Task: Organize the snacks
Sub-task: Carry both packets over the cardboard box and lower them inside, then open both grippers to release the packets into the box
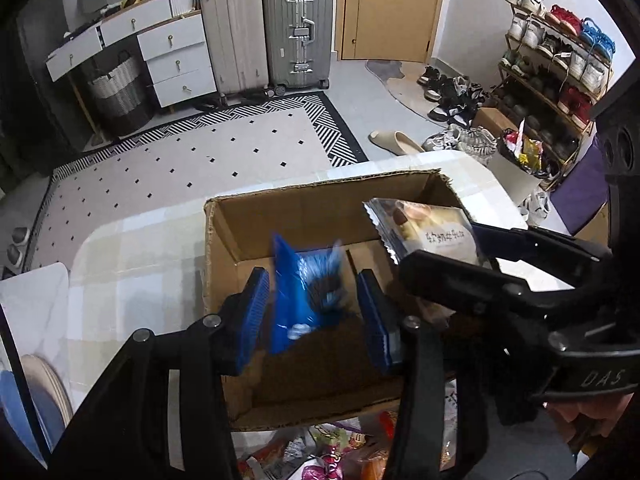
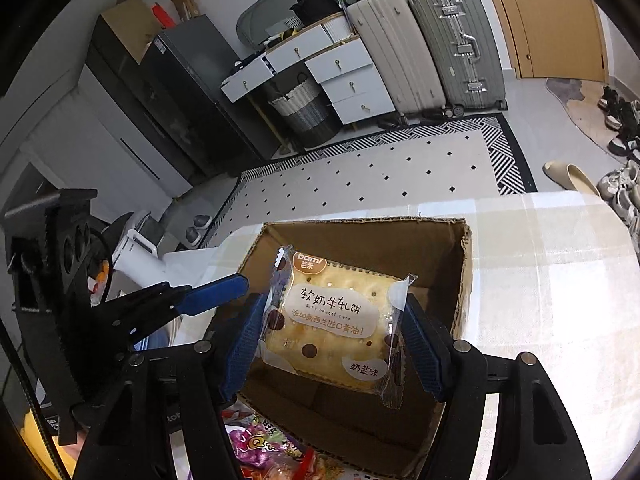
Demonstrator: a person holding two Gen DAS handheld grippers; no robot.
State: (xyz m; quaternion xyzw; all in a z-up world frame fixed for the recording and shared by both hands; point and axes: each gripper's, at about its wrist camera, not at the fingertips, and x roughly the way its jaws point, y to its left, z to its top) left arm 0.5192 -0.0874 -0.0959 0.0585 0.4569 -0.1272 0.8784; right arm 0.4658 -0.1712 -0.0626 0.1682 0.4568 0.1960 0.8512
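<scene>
Left wrist view: my left gripper [image 1: 316, 312] has its fingers apart around a blurred blue packet [image 1: 306, 292] inside the cardboard box [image 1: 256, 216]; my right gripper [image 2: 334, 344] clamps a nougat cracker pack [image 2: 332, 320] above it.

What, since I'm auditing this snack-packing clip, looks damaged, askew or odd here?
The cardboard box has a ragged top rim, as if its flaps were torn off. Over it, the blue packet is tilted and motion-blurred between the pads of the left hand-held gripper, apparently loose rather than gripped.
</scene>
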